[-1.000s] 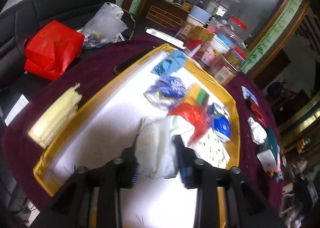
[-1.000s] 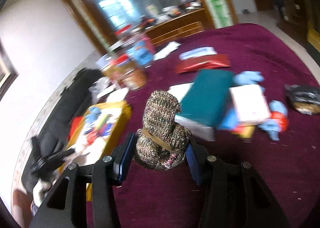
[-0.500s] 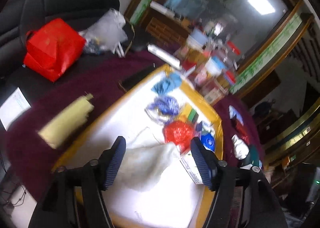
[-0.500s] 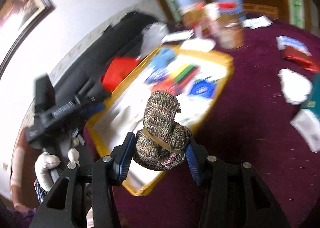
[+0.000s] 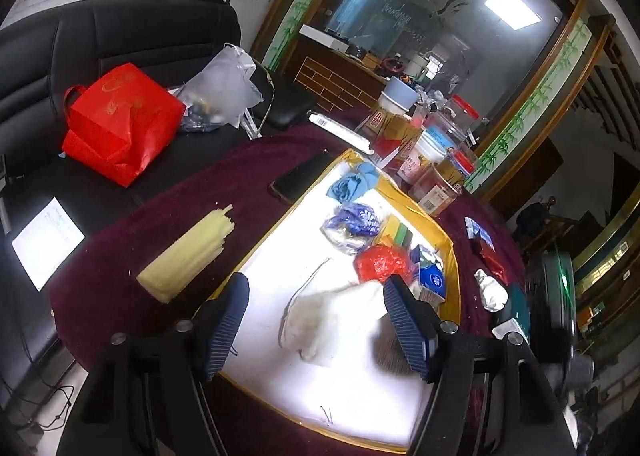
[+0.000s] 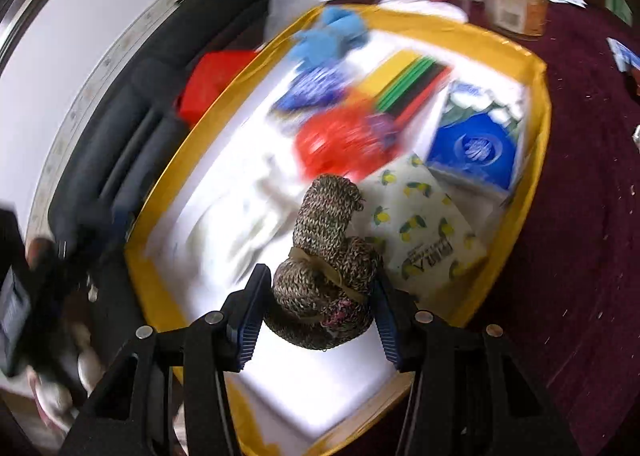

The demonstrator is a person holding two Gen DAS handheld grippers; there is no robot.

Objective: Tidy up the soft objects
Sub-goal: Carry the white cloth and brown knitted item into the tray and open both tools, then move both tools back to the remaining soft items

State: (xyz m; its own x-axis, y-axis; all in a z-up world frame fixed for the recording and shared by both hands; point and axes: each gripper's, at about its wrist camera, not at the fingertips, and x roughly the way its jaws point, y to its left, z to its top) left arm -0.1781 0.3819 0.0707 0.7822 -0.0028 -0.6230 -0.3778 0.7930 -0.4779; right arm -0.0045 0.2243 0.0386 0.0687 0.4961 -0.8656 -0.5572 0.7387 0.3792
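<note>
Left tool (image 5: 316, 330) just released white cloth (image 5: 328, 320), apparently.

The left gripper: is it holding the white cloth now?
No, the left gripper stands open, and the white cloth lies loose on the tray between its fingers, touching neither pad.

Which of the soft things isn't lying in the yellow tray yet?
The brown knitted bundle. The right hand-held gripper is shut on it above the yellow tray, while the white cloth and blue cloth already lie inside.
</note>
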